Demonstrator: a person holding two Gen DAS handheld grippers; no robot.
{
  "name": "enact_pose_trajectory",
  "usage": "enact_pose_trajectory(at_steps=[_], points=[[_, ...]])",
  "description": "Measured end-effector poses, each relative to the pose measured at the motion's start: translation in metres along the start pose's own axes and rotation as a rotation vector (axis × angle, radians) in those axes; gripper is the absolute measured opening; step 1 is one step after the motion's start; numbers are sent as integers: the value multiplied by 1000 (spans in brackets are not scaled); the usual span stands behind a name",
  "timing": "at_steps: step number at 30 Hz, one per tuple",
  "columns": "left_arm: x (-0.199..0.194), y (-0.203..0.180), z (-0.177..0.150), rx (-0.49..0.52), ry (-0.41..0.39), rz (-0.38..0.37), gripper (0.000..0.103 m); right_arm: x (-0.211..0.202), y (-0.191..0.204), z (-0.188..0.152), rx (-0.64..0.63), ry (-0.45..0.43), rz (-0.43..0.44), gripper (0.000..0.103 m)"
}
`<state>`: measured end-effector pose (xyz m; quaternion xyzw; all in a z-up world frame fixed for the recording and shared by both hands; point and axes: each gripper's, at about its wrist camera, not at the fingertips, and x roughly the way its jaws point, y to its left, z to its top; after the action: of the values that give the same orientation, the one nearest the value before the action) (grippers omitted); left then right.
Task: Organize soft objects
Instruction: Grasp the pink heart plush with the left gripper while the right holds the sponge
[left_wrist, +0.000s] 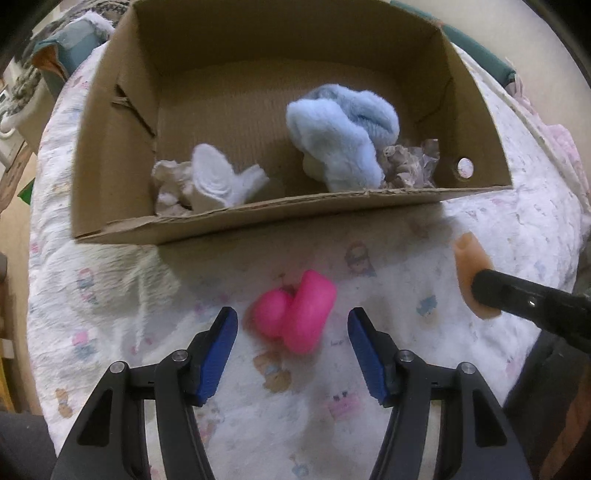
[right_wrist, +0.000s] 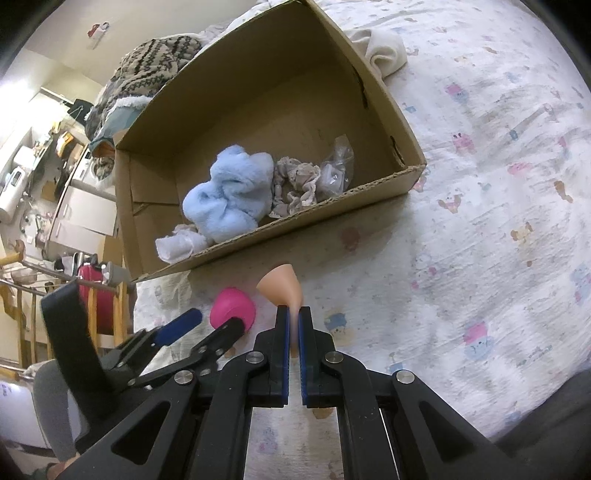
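Spread across the whole scene is a quilt (left_wrist: 110, 280) printed with small cartoon figures, and on it a cardboard box (left_wrist: 258, 218) is set, its near wall cut low. Inside the box a blue plush (left_wrist: 340, 133) is seen, the biggest item there, with a white sock (left_wrist: 221, 181) to its left against the near wall and a crumpled beige cloth (left_wrist: 402, 166) and a clear bag (right_wrist: 338, 166) to its right. Outside, just in front of the box, a pink toy (left_wrist: 295, 310) is left lying on the quilt. It is judged light and squashy, likely smooth enough to slip, so a hold across its rounded middle is advised rather than at an end.

The left gripper (left_wrist: 291, 332) is held over the pink toy, jaws about half spread and empty; the toy lies just ahead of and between the blue pads (left_wrist: 218, 354), which are not seen to touch it. The right gripper (right_wrist: 293, 314) is clamped on a peach-coloured soft piece (right_wrist: 280, 284), pinched thin between the pads and flaring out wide beyond them, which marks it as very pliable. It is carried above the quilt, short of the box, near the pink toy.
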<state>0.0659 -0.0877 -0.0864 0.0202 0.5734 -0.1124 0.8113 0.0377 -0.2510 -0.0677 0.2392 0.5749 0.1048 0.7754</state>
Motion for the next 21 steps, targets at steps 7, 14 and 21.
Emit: enact_pose_trajectory(at_steps=[7,14,21], points=[[5,5,-1,-23,19,0,40,1,2,0,-14,5,-9,6],[-3,18,-7,-78,40,49,39,5,8,-2,-42,18,-28,6],[-27,35,-26,-122,20,86,39,9,16,-5,-81,35,-46,6]])
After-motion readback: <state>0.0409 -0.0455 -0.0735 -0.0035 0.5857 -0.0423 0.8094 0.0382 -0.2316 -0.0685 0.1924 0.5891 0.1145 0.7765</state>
